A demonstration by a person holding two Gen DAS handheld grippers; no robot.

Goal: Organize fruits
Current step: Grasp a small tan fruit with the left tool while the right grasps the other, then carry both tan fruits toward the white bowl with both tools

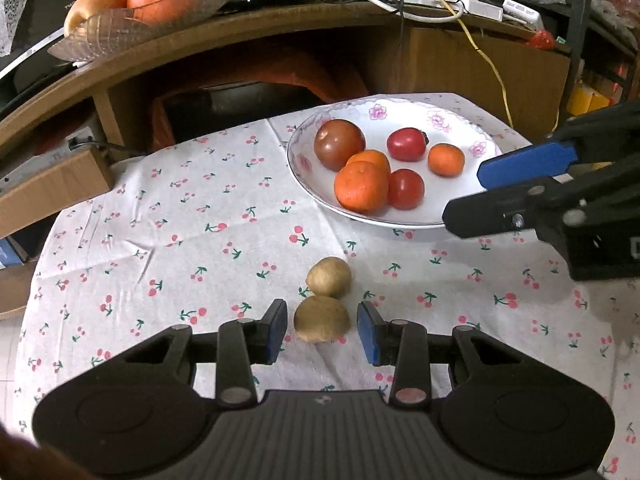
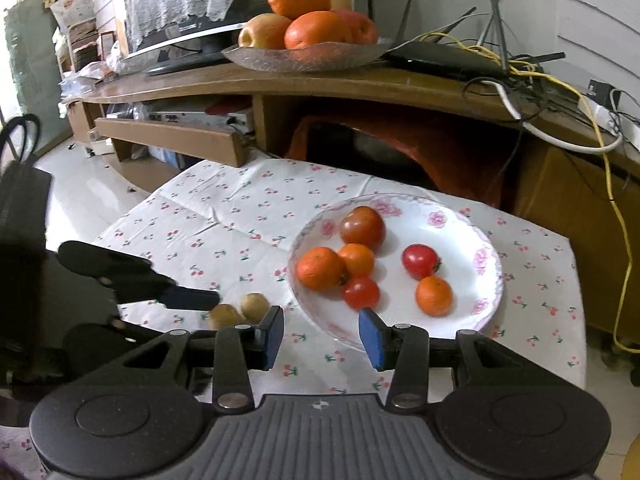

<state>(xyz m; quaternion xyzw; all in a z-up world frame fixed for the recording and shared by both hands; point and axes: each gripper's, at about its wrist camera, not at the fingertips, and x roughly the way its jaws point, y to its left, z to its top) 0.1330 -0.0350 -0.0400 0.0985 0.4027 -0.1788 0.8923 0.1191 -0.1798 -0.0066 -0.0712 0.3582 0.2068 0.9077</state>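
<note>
Brown, light and slightly soft, the near kiwi (image 1: 322,319) is framed on the cloth (image 1: 160,240) by the open left gripper (image 1: 322,330), best pinched gently across its middle.

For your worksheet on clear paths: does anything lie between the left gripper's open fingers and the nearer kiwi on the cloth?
Nothing visible does. The left gripper is open, and the nearer kiwi lies just ahead between its fingers, on bare cloth.

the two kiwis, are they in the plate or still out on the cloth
Out. Both kiwis lie on the cherry-print tablecloth, apart from the plate.
</note>
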